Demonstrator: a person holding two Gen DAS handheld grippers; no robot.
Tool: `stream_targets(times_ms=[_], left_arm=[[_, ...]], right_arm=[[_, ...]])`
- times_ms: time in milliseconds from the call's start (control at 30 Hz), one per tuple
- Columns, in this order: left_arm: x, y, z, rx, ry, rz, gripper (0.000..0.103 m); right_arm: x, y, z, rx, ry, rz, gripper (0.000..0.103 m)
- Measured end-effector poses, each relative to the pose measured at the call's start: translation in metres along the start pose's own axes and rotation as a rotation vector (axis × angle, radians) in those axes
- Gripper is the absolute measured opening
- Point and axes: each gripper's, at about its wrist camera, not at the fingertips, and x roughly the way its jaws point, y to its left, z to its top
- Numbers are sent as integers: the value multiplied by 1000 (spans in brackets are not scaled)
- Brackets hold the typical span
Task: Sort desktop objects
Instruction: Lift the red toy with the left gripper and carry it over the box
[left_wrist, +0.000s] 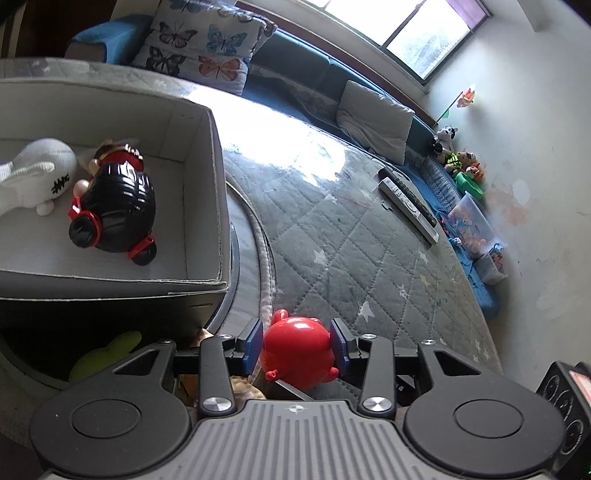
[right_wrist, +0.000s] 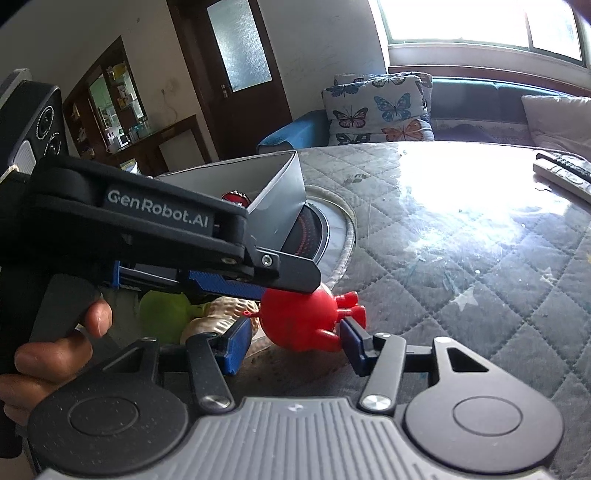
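the left gripper (left_wrist: 297, 347) is clamping the glossy red plastic pig toy (left_wrist: 297, 356) by its rounded flanks (light, stiff, slippery), while the right gripper (right_wrist: 291, 341) is sitting parted, empty.

Left gripper (left_wrist: 297, 347) low, blue pads clamped on both sides of red pig toy (left_wrist: 297, 352). Right gripper (right_wrist: 291, 341) spread wide, just beside same toy. Left hand (right_wrist: 48, 354) wraps gripper handle.

Red pig toy (left_wrist: 297, 347): I read glossy smooth plastic. Black toy (left_wrist: 114, 210) likewise glossy. Box (left_wrist: 207, 155): matt cardboard. Quilted table cover (left_wrist: 351, 251): stitched cloth under a shiny film.
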Motion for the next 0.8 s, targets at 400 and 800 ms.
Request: stream_targets(times_ms=[400,800], left_arm=[[-5,-2,-6,-3,-13,-36,43],[-80,3,1,7,-224,-50,43]], right_arm=[[-9,2,-7,-2,-15,-29,48],[-33,55,28,-159,-115,3,48]])
